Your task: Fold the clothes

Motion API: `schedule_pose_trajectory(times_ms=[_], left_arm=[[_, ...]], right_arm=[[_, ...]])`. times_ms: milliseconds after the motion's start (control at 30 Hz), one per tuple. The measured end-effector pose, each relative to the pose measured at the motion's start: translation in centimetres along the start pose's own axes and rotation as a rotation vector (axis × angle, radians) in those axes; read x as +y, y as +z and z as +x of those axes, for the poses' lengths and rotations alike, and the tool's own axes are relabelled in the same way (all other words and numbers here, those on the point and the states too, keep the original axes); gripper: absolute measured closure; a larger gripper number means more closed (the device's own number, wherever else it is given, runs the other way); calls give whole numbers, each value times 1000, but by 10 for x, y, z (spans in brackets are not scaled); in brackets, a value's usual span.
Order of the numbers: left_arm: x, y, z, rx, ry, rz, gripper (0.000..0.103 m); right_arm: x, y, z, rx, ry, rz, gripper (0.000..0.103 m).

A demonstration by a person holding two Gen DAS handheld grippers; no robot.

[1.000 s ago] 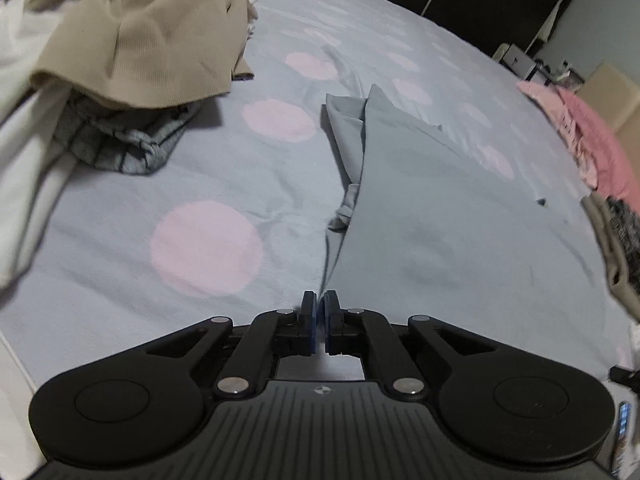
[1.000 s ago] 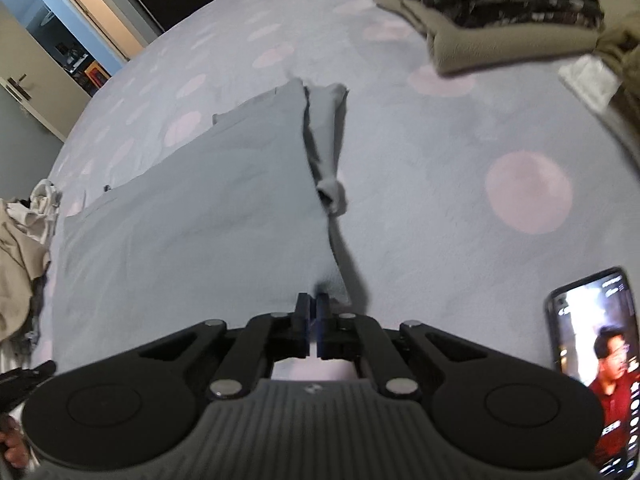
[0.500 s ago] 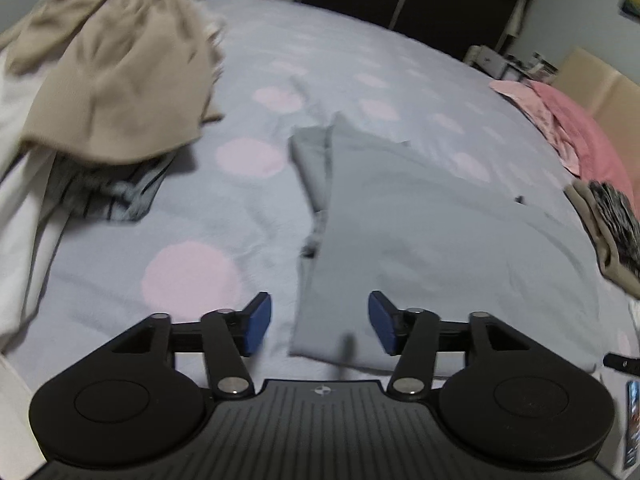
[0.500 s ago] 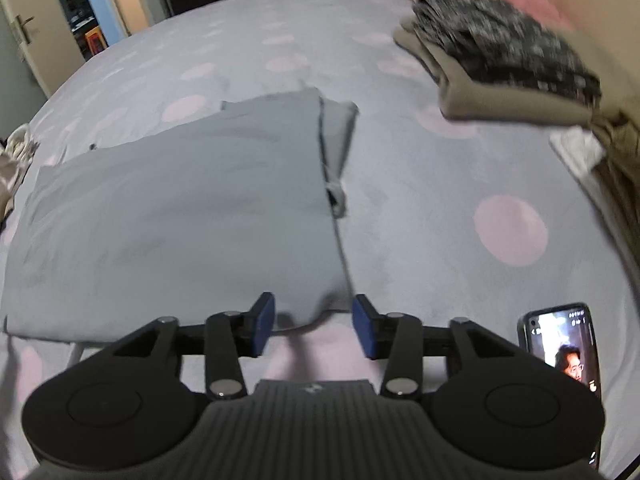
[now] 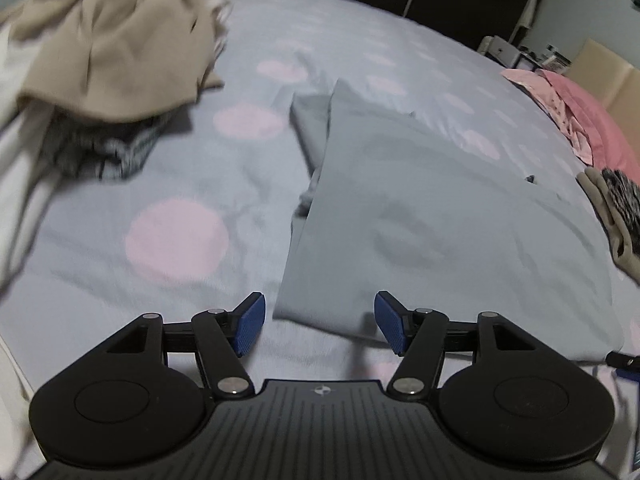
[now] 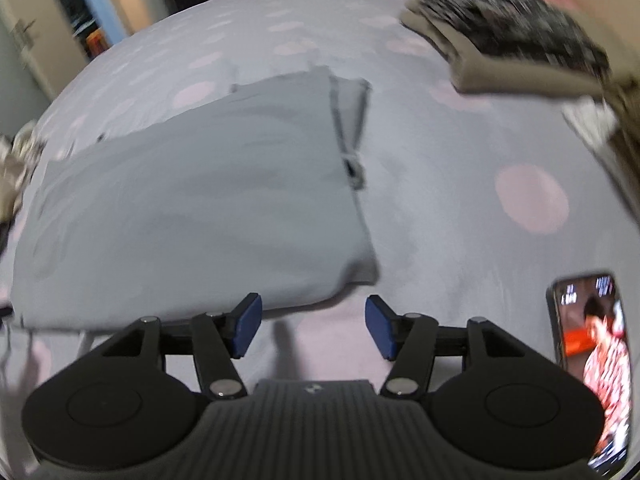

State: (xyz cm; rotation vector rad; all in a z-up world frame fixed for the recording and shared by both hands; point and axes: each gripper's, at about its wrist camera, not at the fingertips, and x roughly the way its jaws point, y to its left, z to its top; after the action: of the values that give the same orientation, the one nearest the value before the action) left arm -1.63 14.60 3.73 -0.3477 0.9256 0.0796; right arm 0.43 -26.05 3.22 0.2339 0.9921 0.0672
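Left gripper (image 5: pixel 320 326) up off the bed (image 5: pixel 100 280), jaws spread wide, blue pads (image 5: pixel 250 322) apart and nothing between them. Straight ahead of those jaws lies the grey garment (image 5: pixel 420 208), flat on the spotted bedspread, its near corner sitting just beyond the gap. The folded edge runs away from the jaws up the middle of the view, with a narrow strip of the same grey cloth peeking out along its left side.

Over to the right gripper (image 6: pixel 312 326), same story: jaws wide apart and empty. The grey garment (image 6: pixel 192 208) spreads ahead and to the left of them, its near right corner just past the left pad (image 6: pixel 246 324), the cloth a little rumpled there. A folded sleeve strip lies along the garment's far right edge.

Around the edges: ahead-left of the left jaws, a loose heap of beige clothes (image 5: pixel 116 44) on top of something striped and dark. Far right of them, pink bedding (image 5: pixel 580 120). Ahead-right of the right jaws, a folded stack (image 6: pixel 512 40), olive below and dark patterned on top, blurred. Right of the right jaws, close by, a phone (image 6: pixel 588 360) lies on the bed with its screen lit.
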Motion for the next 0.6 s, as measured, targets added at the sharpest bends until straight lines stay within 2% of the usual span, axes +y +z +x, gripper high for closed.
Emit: schedule_pose_trajectory(times_ms=[67, 267, 367, 400, 600], left_arm=[[4, 0, 5, 23, -12, -28, 44], [3, 1, 7, 30, -9, -33, 44], [6, 3, 7, 29, -21, -54, 44], [6, 4, 7, 30, -24, -59, 44], [6, 5, 8, 35, -26, -62, 44]], right_arm=[[-13, 1, 5, 23, 28, 88, 42], [-45, 13, 11, 45, 144, 315, 43], [-60, 17, 17, 70, 194, 421, 47], [-63, 18, 19, 77, 205, 448, 51], [-67, 24, 27, 80, 247, 487, 58]])
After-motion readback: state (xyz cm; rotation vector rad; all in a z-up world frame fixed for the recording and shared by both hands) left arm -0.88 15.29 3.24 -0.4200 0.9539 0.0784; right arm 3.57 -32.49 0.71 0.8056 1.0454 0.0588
